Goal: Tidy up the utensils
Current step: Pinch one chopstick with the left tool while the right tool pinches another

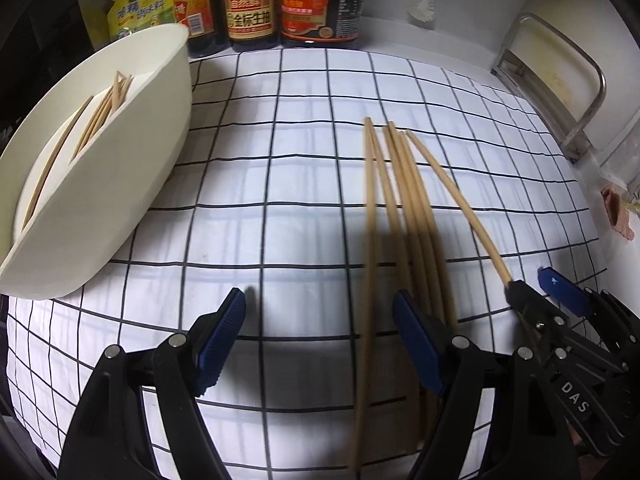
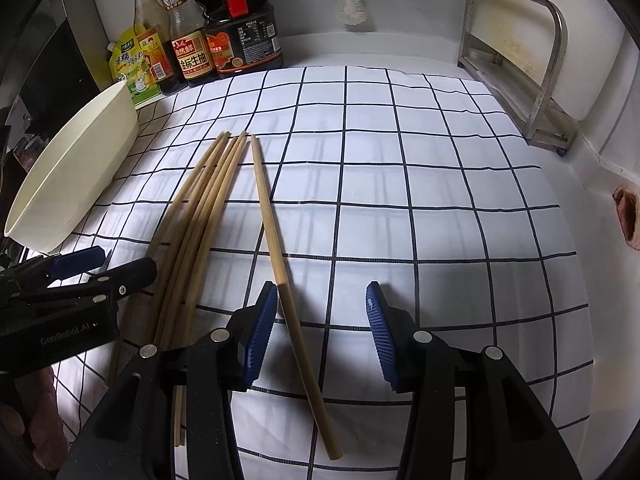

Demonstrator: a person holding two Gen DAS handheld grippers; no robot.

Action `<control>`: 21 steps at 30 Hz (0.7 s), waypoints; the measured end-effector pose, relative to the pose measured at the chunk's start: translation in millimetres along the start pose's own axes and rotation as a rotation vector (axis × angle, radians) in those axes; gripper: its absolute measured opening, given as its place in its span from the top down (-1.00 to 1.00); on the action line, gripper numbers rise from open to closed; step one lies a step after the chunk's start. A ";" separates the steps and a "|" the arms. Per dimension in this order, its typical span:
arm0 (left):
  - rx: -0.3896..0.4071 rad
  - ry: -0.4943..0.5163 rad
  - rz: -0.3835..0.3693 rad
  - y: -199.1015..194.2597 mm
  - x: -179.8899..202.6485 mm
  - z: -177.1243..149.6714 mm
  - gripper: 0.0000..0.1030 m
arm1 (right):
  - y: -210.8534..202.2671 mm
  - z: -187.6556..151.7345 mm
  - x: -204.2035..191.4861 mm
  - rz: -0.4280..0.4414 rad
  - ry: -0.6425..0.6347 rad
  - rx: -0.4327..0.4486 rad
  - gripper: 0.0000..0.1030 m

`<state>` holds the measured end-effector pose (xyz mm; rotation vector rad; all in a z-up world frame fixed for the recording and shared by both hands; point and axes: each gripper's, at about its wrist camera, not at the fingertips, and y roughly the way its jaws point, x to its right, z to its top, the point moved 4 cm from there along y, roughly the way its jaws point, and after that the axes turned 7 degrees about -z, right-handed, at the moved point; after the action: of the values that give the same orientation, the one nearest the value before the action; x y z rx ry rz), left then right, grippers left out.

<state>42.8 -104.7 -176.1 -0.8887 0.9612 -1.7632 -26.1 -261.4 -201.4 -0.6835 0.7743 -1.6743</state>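
The left gripper (image 1: 320, 340) sits at the bottom of its own view, pointing down, with its blue pads (image 1: 222, 336) far apart and nothing between them. The right gripper (image 2: 322, 332) sits low in its view too, tipped down, its jaws partly apart and gripping nothing.

chopsticks' (image 1: 372, 240) near ends hidden under left tongs (image 1: 320, 340)

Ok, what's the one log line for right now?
left gripper: open, nothing held | right gripper: open, one chopstick between its jaws | other chopsticks: on checked cloth | white holder: holds more chopsticks
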 end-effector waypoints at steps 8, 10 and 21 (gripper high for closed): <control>0.011 -0.007 0.046 0.6 -10.3 1.2 -0.45 | 2.1 0.7 -2.8 -0.007 -0.015 0.008 0.14; 0.013 -0.005 0.060 1.0 -12.6 1.8 -0.45 | 3.0 1.7 -4.7 -0.010 -0.026 0.012 0.14; 0.020 0.030 0.058 1.5 -4.3 9.9 0.08 | 6.9 5.4 -23.6 -0.011 -0.127 0.036 0.29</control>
<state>53.4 -103.4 -173.7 -0.8160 0.9776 -1.7384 -12.6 -240.4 -204.5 -0.7630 0.6496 -1.6341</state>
